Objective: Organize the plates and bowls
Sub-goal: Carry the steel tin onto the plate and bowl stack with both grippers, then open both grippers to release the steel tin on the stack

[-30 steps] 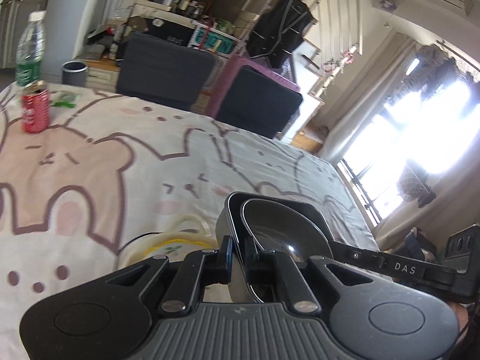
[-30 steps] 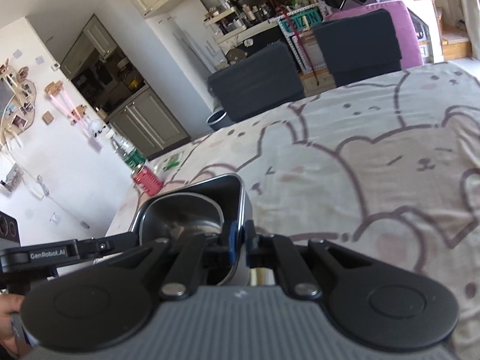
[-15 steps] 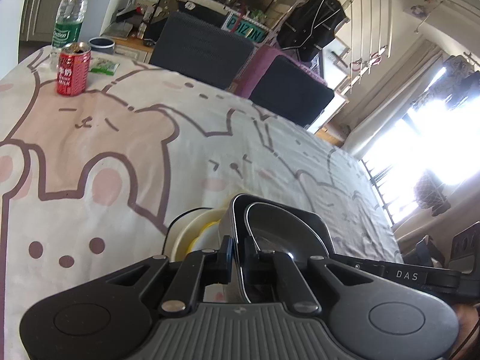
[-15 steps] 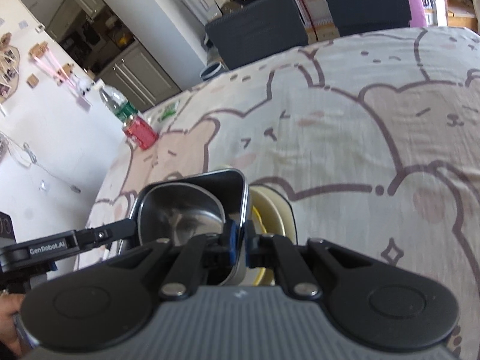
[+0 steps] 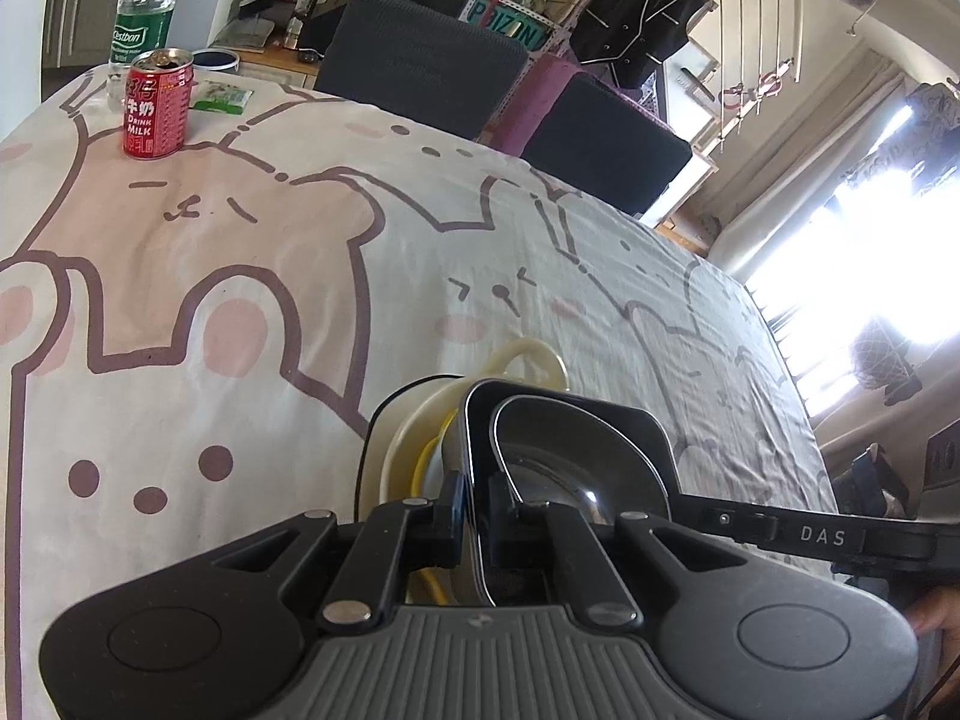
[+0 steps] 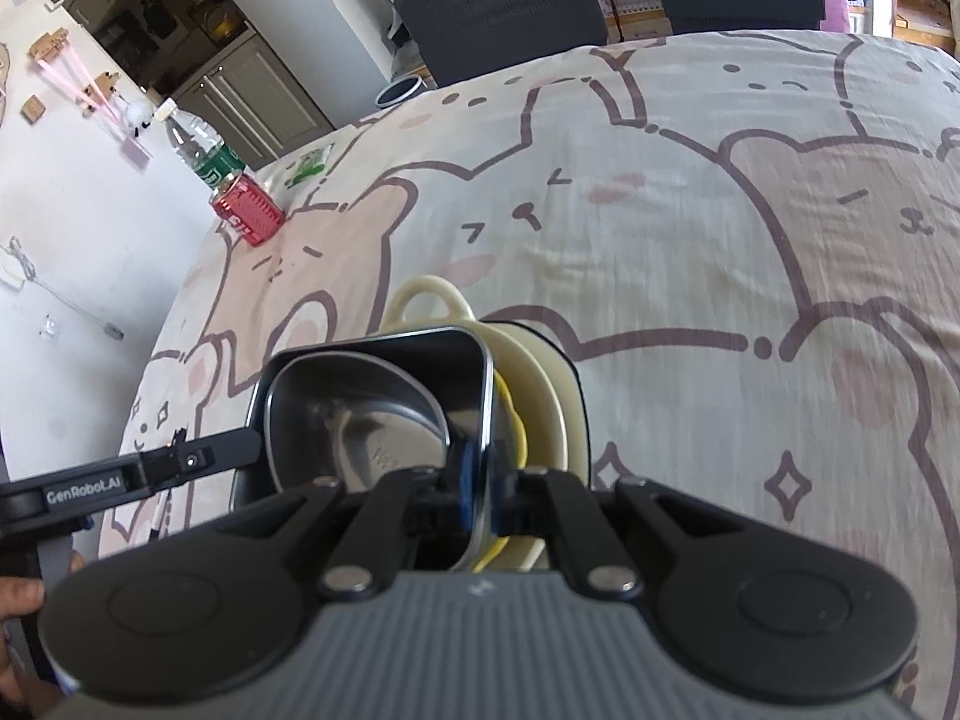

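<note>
With both my left gripper [image 5: 474, 510] and right gripper [image 6: 480, 489] clamped shut on opposite rims of the square steel dish [image 5: 576, 450], held just over the cream handled bowl [image 6: 540, 372], I should lower it level and centred.

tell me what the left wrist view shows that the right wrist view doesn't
Only the left wrist view shows the bright window, the black jacket hanging on the wall, and the right gripper reaching in from the side.

Only the right wrist view shows the kitchen cabinets and the left gripper from the side.

Both show the metal tray clamped at opposite rims above the cream dish, the red can, the green-label bottle and the dark chairs.
</note>
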Demonstrator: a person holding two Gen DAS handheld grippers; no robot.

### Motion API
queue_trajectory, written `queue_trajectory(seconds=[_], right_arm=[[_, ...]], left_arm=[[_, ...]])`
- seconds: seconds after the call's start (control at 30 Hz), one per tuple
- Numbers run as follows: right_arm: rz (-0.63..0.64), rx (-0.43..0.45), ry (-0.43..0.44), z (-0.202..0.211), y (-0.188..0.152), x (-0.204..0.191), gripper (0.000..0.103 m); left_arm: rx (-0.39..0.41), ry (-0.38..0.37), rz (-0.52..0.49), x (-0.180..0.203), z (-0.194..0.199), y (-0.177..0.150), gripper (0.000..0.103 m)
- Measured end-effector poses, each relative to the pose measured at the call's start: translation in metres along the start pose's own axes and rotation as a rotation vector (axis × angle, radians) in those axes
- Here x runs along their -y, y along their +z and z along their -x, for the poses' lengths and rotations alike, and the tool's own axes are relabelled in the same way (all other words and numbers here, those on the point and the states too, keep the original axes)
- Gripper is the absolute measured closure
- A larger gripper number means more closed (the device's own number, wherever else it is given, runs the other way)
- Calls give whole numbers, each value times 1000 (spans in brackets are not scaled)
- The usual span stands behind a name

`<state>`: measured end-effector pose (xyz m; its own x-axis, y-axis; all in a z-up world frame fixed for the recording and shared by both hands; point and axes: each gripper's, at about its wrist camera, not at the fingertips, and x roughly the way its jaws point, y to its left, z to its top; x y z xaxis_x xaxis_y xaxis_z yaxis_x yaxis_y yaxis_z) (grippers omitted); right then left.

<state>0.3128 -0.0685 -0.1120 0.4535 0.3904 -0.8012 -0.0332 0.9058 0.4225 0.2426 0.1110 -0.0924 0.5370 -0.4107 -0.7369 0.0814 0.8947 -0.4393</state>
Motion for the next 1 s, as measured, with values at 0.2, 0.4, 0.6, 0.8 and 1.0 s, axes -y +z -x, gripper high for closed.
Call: queue_trajectory(seconds=[0.2,0.4,0.6,0.8,1.0], right_arm=[[9,-16,-12,-3,1,-3,96],[26,-31,-19,-5,1,-4,94],[28,-33,-17,-5,1,-3,93],[31,-34,-28,-4,2,-2,88],[38,-23,-35,1,2,1,81]], left_arm=[[-10,7,-4,-1,-2,-1,95],[-10,3,-3,-1,-3,0,95],[-16,-4,1,-3,-3,0,95],[-25,4,8,-7,-2,0,92],[-10,7,17,-9,6,0,80]])
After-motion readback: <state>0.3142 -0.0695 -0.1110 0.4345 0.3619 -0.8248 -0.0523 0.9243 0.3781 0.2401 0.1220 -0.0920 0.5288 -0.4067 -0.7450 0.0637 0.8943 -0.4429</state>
